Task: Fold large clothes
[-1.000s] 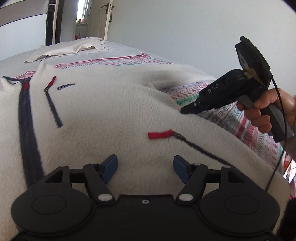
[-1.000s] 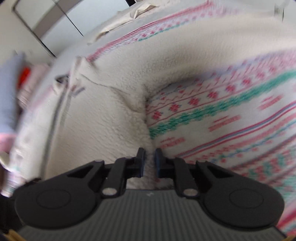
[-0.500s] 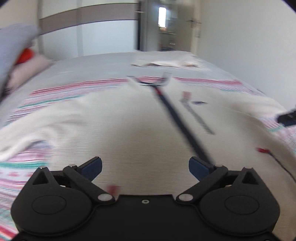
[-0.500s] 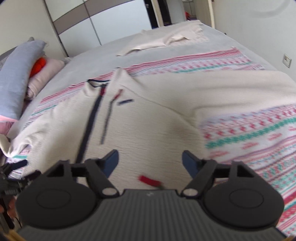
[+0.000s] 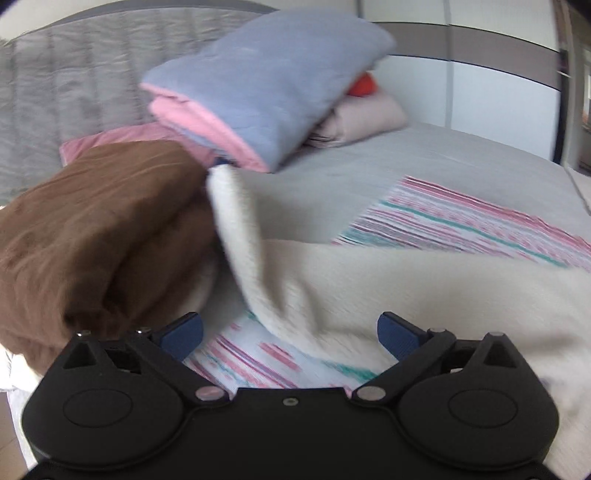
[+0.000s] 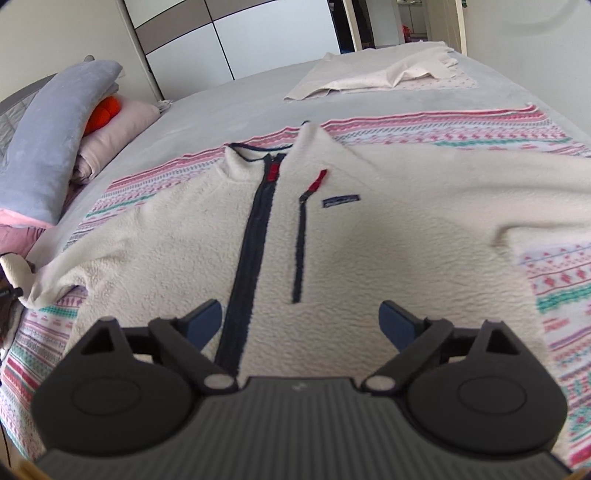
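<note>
My left claw (image 5: 290,334) has swung from the fleece's (image 6: 369,236) chest to its sleeve (image 5: 236,221) end by the brown bundle (image 5: 92,229); the right claw (image 6: 301,319) has let go of the armpit fold and pulled back. Both stand wide and empty — the right's jaws still opening. The fleece lies flat, front up on the striped blanket (image 6: 554,299), so spreading looks done — sleeves next. The sleeve sits just ahead of my left pads.

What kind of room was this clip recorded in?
Most likely a bedroom: a cream fleece jacket lies spread on a bed, folded bedding is piled at one end, and wardrobe doors line the far wall.
</note>
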{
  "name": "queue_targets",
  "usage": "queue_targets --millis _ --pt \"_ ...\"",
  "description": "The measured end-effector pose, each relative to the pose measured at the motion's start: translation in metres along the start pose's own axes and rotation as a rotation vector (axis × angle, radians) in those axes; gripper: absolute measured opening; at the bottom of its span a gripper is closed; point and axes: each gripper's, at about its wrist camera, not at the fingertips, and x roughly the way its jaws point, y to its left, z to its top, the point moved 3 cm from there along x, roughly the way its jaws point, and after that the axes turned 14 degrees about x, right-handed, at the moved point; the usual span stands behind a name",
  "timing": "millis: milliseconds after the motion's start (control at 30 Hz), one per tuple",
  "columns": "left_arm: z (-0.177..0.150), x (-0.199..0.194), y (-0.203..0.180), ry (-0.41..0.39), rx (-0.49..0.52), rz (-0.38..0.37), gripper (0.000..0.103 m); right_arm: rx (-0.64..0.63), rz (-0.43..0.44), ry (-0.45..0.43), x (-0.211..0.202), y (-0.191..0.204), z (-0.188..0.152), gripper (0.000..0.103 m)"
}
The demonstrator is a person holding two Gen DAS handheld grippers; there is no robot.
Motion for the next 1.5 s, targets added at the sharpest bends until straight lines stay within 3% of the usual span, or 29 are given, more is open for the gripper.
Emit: queue_targets --millis 167,267,367,467,500,567,633,733,800,967,1067,1200,1367,1433,1500 --pt "0.020 0.047 0.014 -0.006 0.006 0.082 0.099 -0.043 -0.048 0.044 0.025 0.004 -0.010 0.092" --pt "0.030 0.070 0.021 0.018 -0.028 0.114 0.089 -0.051 -0.063 0.056 0.031 0.003 -0.010 0.092" --pt "0.035 0.088 0.026 0.037 -0.069 0.165 0.067 -0.043 -0.042 0.077 0.035 0.008 -0.006 0.092" --pt "0.038 0.098 0.036 0.029 -0.112 0.205 0.032 -0.056 -0.003 0.087 0.042 0.028 0.001 0.092" --pt "0.040 0.100 0.040 0.017 -0.126 0.214 0.013 -0.066 0.012 0.092 0.046 0.037 0.003 0.092" --pt "0.047 0.097 0.050 -0.030 -0.173 0.207 0.012 -0.105 0.056 0.097 0.057 0.063 0.006 0.092" --pt "0.059 0.084 0.058 -0.131 -0.211 0.178 0.011 -0.154 0.118 0.093 0.071 0.091 0.007 0.092" --pt "0.082 0.053 0.066 -0.333 -0.234 0.109 0.011 -0.216 0.228 0.101 0.101 0.136 0.005 0.073" --pt "0.098 0.032 0.069 -0.446 -0.240 0.059 0.011 -0.220 0.304 0.140 0.126 0.164 0.004 0.047" --pt "0.141 -0.015 0.070 -0.655 -0.289 -0.123 0.011 -0.190 0.472 0.299 0.185 0.222 -0.003 0.023" --pt "0.166 -0.048 0.058 -0.750 -0.314 -0.241 0.011 -0.173 0.531 0.416 0.216 0.254 -0.019 0.016" --pt "0.193 -0.094 0.020 -0.827 -0.275 -0.453 0.011 -0.215 0.504 0.425 0.244 0.295 -0.038 0.016" --pt "0.195 -0.126 -0.056 -0.801 -0.203 -0.710 0.011 -0.153 0.491 0.431 0.262 0.304 -0.041 0.016" --pt "0.196 -0.139 -0.080 -0.782 -0.206 -0.806 0.011 -0.098 0.532 0.464 0.256 0.294 -0.036 0.025" --pt "0.198 -0.155 -0.102 -0.773 -0.195 -0.888 0.011 -0.055 0.598 0.473 0.242 0.278 -0.025 0.047"
